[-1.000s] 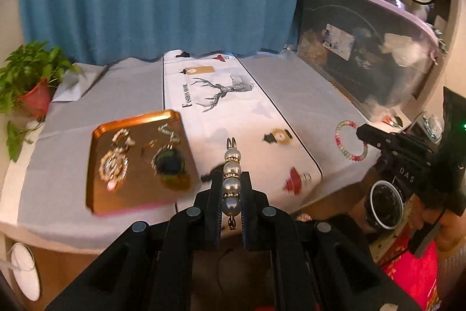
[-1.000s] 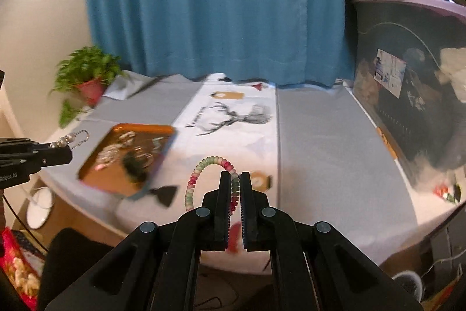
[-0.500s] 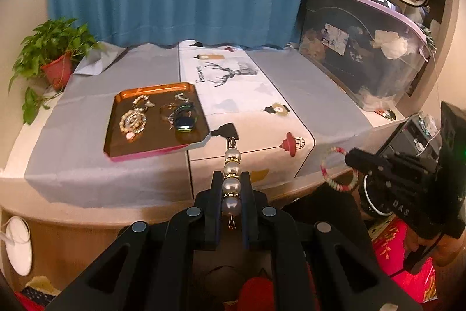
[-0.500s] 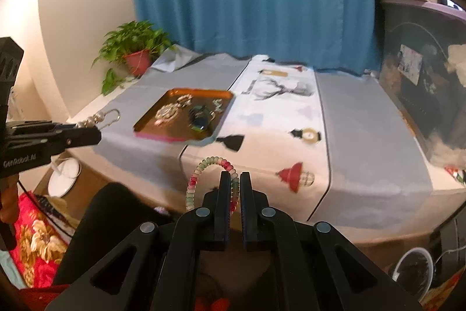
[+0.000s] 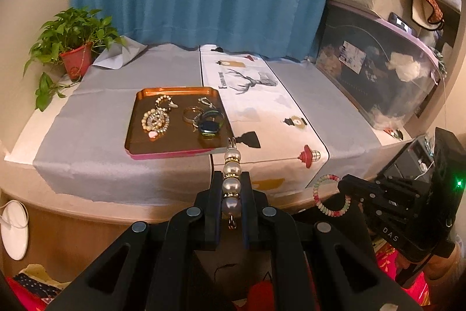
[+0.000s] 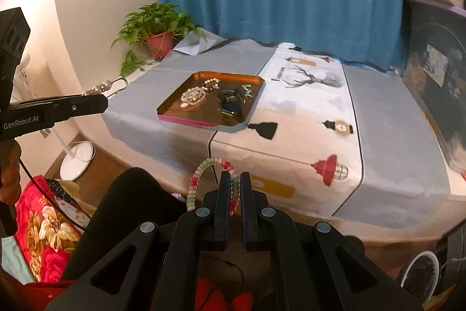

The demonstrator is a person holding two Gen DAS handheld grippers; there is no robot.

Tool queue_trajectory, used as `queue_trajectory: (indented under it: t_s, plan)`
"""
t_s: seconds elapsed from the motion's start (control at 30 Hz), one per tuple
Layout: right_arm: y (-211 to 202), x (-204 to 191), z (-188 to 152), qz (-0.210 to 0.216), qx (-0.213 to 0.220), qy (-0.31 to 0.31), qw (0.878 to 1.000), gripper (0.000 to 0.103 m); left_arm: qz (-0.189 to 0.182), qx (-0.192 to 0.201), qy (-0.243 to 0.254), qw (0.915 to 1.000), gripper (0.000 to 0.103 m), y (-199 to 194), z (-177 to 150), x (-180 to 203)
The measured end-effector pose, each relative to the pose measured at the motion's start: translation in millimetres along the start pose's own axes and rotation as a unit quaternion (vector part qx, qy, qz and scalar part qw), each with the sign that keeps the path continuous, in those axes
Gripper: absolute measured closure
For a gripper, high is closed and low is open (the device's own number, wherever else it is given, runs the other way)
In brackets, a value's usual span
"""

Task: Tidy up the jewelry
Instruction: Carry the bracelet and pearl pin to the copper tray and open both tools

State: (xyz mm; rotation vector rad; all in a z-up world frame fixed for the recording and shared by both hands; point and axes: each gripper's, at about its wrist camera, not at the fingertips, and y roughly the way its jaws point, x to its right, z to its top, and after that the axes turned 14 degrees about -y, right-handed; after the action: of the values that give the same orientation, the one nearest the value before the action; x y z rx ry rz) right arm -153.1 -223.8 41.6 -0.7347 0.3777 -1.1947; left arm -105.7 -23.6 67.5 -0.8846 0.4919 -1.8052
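My left gripper [image 5: 231, 179] is shut on a pearl bead chain [image 5: 232, 165] with a metal clasp at its tip; it also shows in the right wrist view [image 6: 102, 88]. My right gripper [image 6: 234, 179] is shut on a pink, green and white beaded bracelet [image 6: 201, 174], also seen in the left wrist view [image 5: 321, 193]. Both grippers hang in front of the table, off its front edge. A copper tray [image 5: 139, 142] on the grey cloth holds several pieces of jewelry [image 5: 155, 118]; it also shows in the right wrist view [image 6: 174, 107].
A white runner with a deer print [image 5: 250, 83] lies down the table's middle. A potted plant [image 5: 72, 48] stands at the back left. A dark storage bin [image 5: 375, 72] stands at the right. A white lamp base [image 6: 77, 156] sits on the floor.
Both grippers have pulled back and away from the table, still holding the pearl chain and the bracelet. The tray now lies farther off.
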Motion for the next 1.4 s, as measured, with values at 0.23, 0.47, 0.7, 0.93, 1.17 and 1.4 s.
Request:
queue_trajectory:
  t_s: [0.23,0.47,0.7,0.93,1.17,1.4]
  plan:
    - [15,-6,20,0.004,0.001,-0.01,1.0,0.097,0.001,0.007,-0.008,0.9999,0.094,6,15,-15]
    - [47,-10,44,0.017,-0.006,-0.023,1.0,0.097,0.026,0.017,-0.022,0.9993,0.094,25,39,-42]
    - [101,-12,88,0.032,0.003,-0.031,0.999,0.097,0.044,0.016,-0.038,0.9982,0.094,64,73,-75]
    - [170,-15,131,0.044,0.004,-0.034,0.998,0.097,0.051,0.002,-0.043,0.9977,0.094,116,100,-98]
    - [233,-16,146,0.054,-0.016,-0.034,0.998,0.097,0.06,-0.027,-0.05,0.9966,0.094,171,108,-120]
    - [277,-14,149,0.05,-0.03,-0.031,0.998,0.096,0.068,-0.041,-0.039,0.9961,0.086,217,116,-132]
